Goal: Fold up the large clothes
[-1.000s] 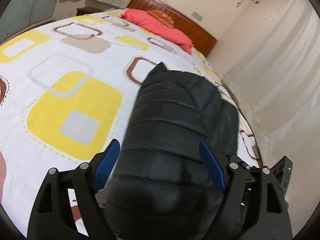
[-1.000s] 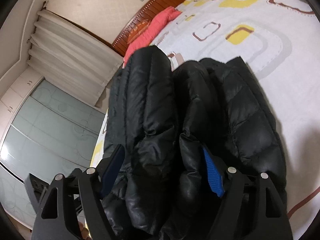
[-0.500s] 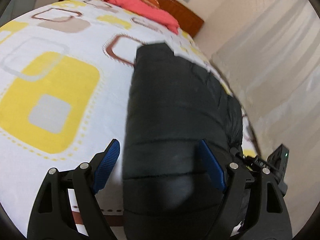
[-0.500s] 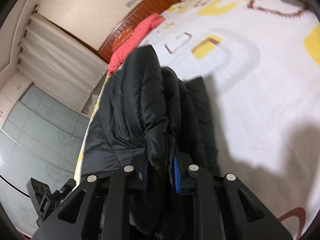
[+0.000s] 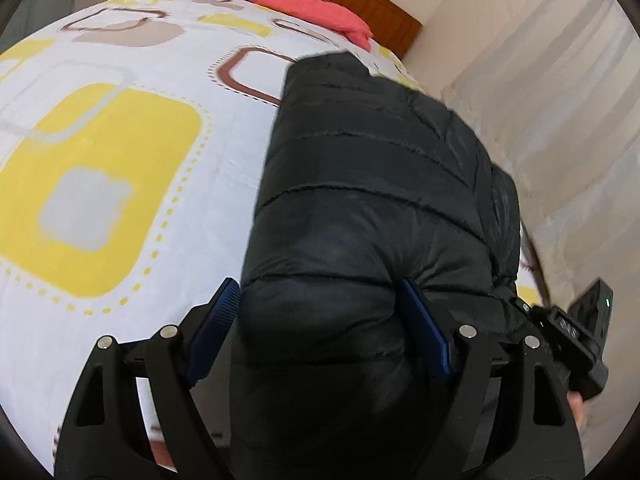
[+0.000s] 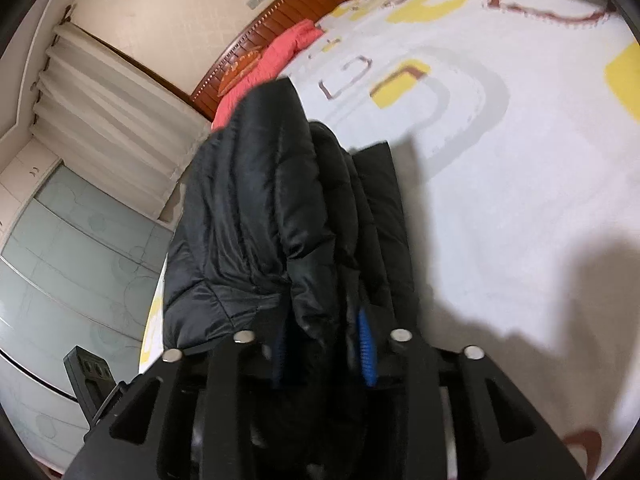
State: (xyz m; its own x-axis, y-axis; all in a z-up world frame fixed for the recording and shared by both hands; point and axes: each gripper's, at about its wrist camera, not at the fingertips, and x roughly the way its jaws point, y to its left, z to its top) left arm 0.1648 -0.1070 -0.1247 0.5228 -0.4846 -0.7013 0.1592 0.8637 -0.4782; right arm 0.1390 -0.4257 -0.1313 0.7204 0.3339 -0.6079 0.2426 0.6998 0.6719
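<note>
A: The black down jacket [image 5: 368, 184] lies on the patterned bedspread [image 5: 120, 140], near its edge. Right gripper [image 6: 324, 344] pinches a thick fold.

B: And the left gripper [image 5: 320, 332] is wide, only straddling it. The slippery padding may slide out, I think.

left gripper [image 5: 320, 320]: jaws wide apart, straddling fabric | right gripper [image 6: 324, 344]: jaws narrowed, clamped on fabric
</note>
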